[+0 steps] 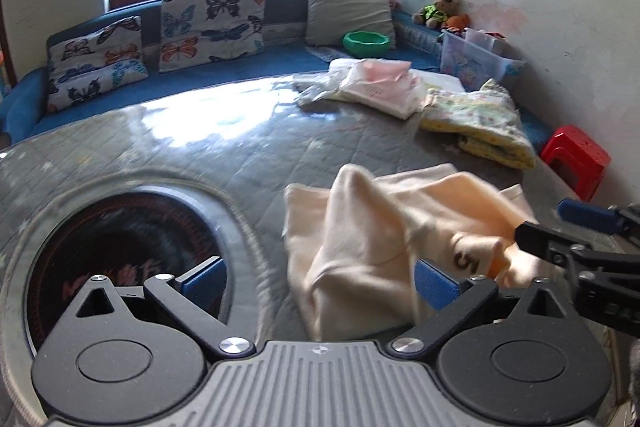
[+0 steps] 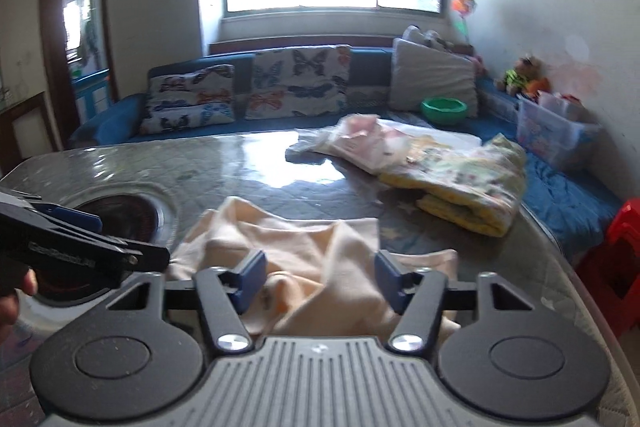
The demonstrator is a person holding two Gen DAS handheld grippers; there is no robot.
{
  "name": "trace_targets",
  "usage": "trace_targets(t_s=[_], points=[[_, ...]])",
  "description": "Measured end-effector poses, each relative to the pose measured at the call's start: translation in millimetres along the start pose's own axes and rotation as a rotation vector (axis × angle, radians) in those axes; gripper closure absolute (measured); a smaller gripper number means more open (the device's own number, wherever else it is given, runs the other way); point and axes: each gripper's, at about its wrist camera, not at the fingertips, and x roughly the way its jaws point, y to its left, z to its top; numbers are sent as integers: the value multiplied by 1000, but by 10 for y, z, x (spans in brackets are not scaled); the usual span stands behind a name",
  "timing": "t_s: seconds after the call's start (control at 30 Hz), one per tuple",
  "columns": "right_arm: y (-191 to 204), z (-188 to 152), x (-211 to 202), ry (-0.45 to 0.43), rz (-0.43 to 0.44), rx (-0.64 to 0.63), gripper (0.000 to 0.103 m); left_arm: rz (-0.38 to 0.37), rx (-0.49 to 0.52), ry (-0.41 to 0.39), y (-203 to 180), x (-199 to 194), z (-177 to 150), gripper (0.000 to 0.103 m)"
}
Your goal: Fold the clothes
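A cream garment [image 1: 384, 239] lies crumpled on the grey quilted table [image 1: 224, 155]. In the left wrist view my left gripper [image 1: 320, 281] hovers at its near left edge, jaws wide apart; the right pad [image 1: 436, 285] is by the fabric and nothing is gripped. My right gripper [image 2: 320, 281] stands over the garment [image 2: 320, 259] with cloth bunched between its blue pads [image 2: 252, 279], a gap showing on both sides. Each gripper shows in the other's view: the right one [image 1: 560, 227] at the garment's right end, the left one [image 2: 104, 239] beyond its left edge.
A round black hotplate [image 1: 120, 259] is sunk into the table at the left. Folded clothes, pink-white [image 1: 380, 87] and yellow floral [image 1: 480, 123], lie at the far right. Behind is a blue sofa [image 1: 168, 87] with cushions, a green bowl [image 1: 366, 43], a plastic box [image 1: 476, 59]. A red stool [image 1: 576, 159] stands beside the table.
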Motion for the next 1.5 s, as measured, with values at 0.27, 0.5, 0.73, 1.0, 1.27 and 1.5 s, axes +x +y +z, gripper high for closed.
trace_targets(t_s=[0.27, 0.5, 0.73, 1.0, 1.27, 1.5], points=[[-176, -80, 221, 55, -18, 18, 70, -20, -9, 21, -210, 247, 287, 4], [-168, -194, 179, 81, -12, -11, 93, -67, -56, 108, -245, 560, 381, 29], [-169, -277, 46, 78, -1, -12, 98, -139, -83, 145, -179, 635, 295, 88], [-40, -432, -156, 85, 45, -21, 100, -151, -81, 100, 37, 362, 75, 97], [122, -534, -389, 77, 72, -50, 100, -95, -67, 71, 241, 92, -117, 100], [136, -584, -588, 92, 69, -52, 100, -91, -12, 40, 278, -102, -198, 98]])
